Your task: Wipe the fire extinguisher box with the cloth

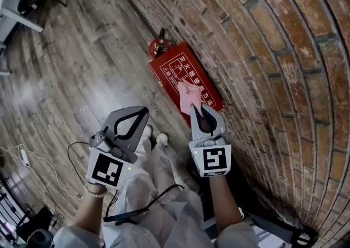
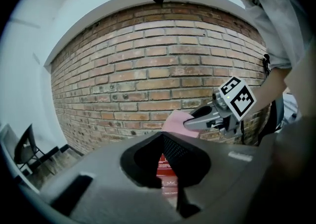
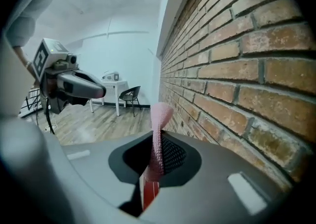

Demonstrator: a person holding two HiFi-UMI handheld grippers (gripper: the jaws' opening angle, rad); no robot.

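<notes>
The red fire extinguisher box stands on the wooden floor against the brick wall. A pink cloth hangs over the box's near end, pinched in my right gripper. In the right gripper view the cloth rises between the shut jaws of that gripper, and a strip of the red box shows below. My left gripper hovers left of the box with its jaws shut and nothing in them. The left gripper view shows its own tips, the cloth and the right gripper beyond.
A red extinguisher top pokes out behind the box. White cables lie on the floor at lower left. The person's shoes stand just short of the box. A white table and a black chair stand far along the wall.
</notes>
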